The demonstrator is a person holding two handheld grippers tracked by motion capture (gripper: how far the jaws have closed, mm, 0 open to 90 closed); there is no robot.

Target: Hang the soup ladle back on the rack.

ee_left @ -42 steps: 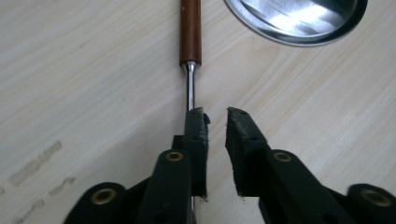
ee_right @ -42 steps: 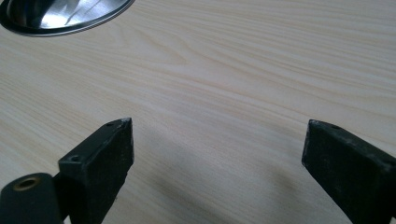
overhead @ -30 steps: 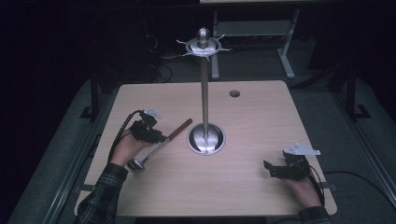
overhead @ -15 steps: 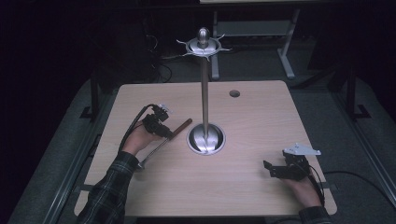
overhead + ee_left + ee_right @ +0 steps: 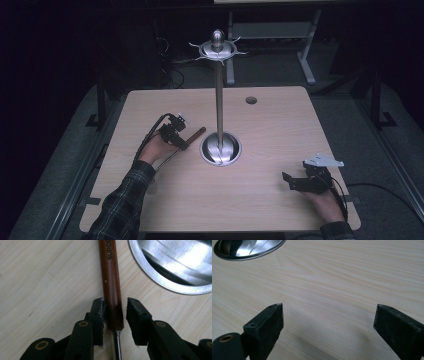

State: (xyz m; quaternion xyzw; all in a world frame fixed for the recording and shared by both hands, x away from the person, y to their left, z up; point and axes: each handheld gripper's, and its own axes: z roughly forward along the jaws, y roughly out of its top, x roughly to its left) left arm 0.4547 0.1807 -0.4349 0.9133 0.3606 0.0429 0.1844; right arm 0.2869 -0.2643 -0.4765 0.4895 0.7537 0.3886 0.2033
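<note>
- Nearest of all, at the front right of the bench [image 5: 260, 200], the right tool [image 5: 289, 180] rests low in the person's hand. Its jaws stand wide apart, with bare wood between them.
- In the right gripper view, the shiny round foot of the stand [image 5: 249, 248] sits far off, at the top left.
- A bit further in, on the left side of the bench, the left tool [image 5: 184, 145] is down at a long stick-like thing with a brown wooden handle [image 5: 112, 290]. I would call it a kitchen tool, but its working end is out of sight, so I am not sure.
- The handle lies flat on the bench, between the two black jaws. The jaws have just been closing in on it.
- In the left gripper view, the left pad [image 5: 98, 315] seems to touch the wood or nearly so. There is a thin gap at the right pad [image 5: 133, 315]. So the handle is not squeezed yet.
- The handle's long line runs slantwise in the high view. The brown end [image 5: 197, 133] points away from the person and toward the stand. A thin metal shaft [image 5: 117, 345] comes out of the other end and runs back under the tool, toward the person.
- Just past the brown end stands the stand's round foot [image 5: 220, 149], close to the handle but not touching.
- A tall thin pole [image 5: 219, 100] goes straight up from the foot.
- Farthest off, at the top of the pole, is a ring of small hooks [image 5: 218, 49].
</note>
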